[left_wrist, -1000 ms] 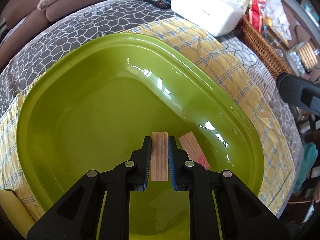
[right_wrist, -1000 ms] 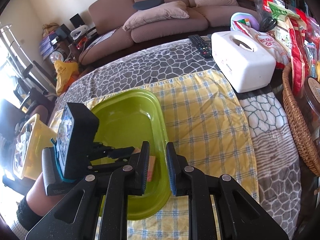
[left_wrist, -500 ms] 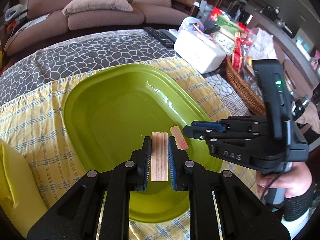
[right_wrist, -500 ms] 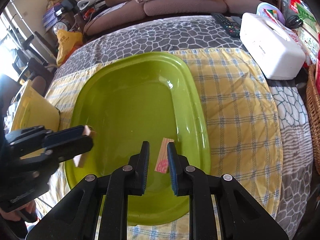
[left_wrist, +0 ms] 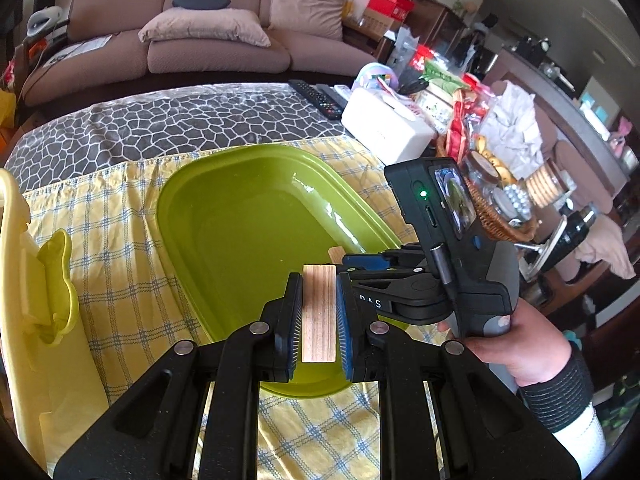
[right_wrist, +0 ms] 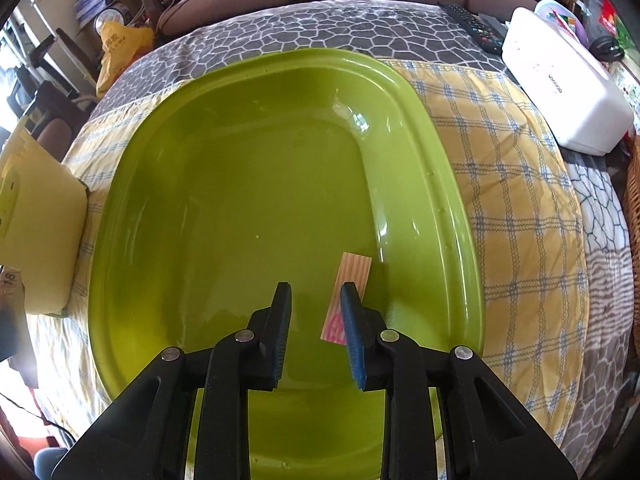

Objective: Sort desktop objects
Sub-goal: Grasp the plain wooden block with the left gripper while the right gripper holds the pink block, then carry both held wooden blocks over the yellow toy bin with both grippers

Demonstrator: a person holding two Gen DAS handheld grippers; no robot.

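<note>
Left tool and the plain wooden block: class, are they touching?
Touching. The left wrist view shows the wooden block clamped between both pads of the left tool, no gap either side.

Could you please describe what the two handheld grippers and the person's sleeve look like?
Both grippers, left gripper and right gripper, are black plastic with silver rivets and ribbed blue pads. The right one bears a camera block with a green light and a small screen. The sleeve is white with a dark ribbed cuff.

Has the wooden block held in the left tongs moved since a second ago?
Yes. The wooden block, clamped in the left tongs, was low inside the green basin; now it sits higher, back over the basin's near rim.
</note>
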